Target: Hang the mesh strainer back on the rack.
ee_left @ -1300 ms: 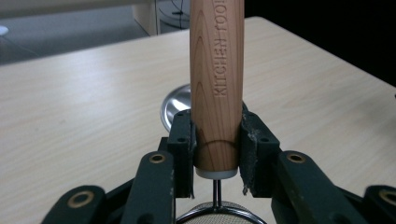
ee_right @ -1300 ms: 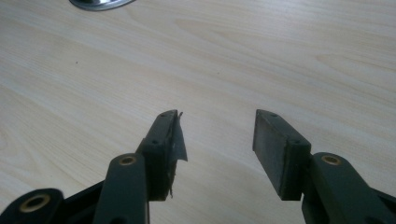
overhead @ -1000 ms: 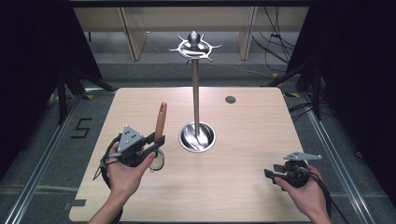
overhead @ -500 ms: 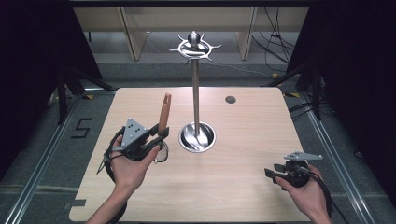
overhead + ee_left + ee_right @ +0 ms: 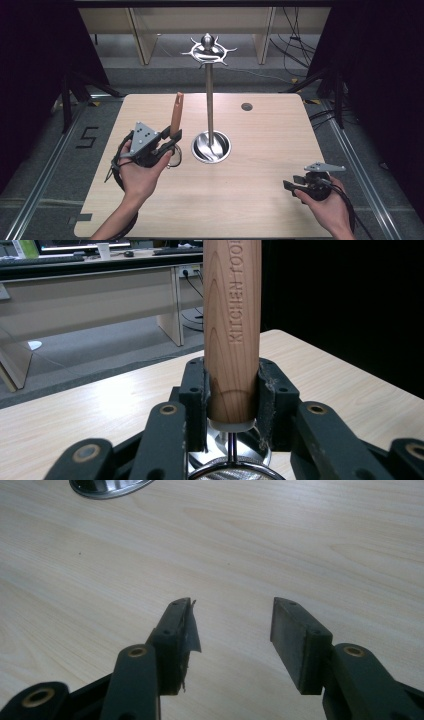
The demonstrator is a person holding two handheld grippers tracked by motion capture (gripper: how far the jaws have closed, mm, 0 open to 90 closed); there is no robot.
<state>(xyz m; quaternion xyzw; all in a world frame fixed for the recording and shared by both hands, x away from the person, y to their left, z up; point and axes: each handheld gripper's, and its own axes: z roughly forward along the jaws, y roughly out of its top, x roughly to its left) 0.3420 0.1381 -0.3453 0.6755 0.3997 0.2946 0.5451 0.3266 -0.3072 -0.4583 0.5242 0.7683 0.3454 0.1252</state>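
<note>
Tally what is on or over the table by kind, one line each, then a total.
Grippers: 2, left shut on the utensil, right open
Wooden-handled utensils: 1
Metal stands: 1
Total: 4

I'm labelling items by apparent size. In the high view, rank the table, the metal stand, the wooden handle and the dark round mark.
1. table
2. metal stand
3. wooden handle
4. dark round mark
</note>
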